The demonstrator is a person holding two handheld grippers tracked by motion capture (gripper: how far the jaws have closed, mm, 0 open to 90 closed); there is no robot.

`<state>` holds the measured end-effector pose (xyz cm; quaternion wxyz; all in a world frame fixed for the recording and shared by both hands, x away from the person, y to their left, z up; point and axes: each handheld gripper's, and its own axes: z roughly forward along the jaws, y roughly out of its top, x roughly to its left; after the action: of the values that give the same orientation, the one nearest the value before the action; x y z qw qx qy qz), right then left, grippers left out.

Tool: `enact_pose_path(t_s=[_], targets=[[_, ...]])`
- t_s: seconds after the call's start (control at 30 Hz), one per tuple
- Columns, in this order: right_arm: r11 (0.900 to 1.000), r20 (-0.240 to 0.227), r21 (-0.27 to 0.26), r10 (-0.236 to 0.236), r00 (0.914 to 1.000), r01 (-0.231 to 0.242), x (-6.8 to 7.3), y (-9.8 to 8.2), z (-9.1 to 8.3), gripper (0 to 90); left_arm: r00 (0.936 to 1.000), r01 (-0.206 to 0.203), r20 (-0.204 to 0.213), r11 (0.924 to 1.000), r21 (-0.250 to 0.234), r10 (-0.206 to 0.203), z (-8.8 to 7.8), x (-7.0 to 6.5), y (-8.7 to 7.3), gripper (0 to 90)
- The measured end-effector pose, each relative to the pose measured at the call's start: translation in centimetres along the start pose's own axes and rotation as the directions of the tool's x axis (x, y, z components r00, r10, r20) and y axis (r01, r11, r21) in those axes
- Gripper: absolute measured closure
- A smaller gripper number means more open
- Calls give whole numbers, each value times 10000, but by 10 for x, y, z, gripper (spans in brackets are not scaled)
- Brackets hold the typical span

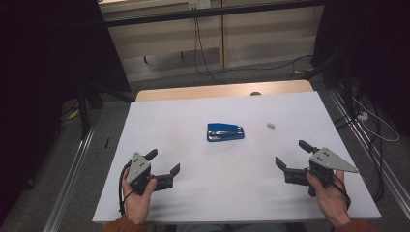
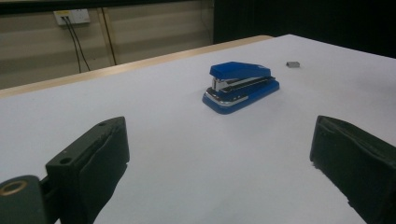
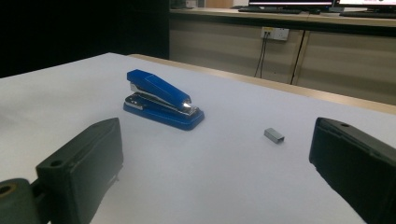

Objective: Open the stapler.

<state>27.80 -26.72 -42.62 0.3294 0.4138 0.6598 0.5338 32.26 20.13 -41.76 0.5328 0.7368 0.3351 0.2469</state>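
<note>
A blue stapler [image 1: 225,132] lies near the middle of the white table [image 1: 193,111], with a small grey block of staples [image 1: 271,125] to its right. My left gripper [image 1: 163,162] rests at the front left, open and empty, held by a hand. At the front right my right gripper [image 1: 294,154] is also open with nothing between its jaws. In the left gripper view the stapler [image 2: 240,85] sits beyond the open jaws, the staples [image 2: 293,64] farther off. The right gripper view has the stapler [image 3: 161,99] at left and the staples [image 3: 274,135] nearer, ahead of its jaws.
The table's wooden far edge [image 1: 222,90] shows behind the white top. Cables [image 1: 200,46] hang by the cabinets beyond it. Metal floor rails [image 1: 75,169] run along both sides of the table.
</note>
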Motion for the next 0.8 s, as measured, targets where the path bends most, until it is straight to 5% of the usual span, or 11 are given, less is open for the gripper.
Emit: enact_pose_path(t_s=[0.8], targets=[[9977,-1201,278,-587,9910,625,27,11,56,48,9993,-114,352,9998,185,108,50,-1,8,39]])
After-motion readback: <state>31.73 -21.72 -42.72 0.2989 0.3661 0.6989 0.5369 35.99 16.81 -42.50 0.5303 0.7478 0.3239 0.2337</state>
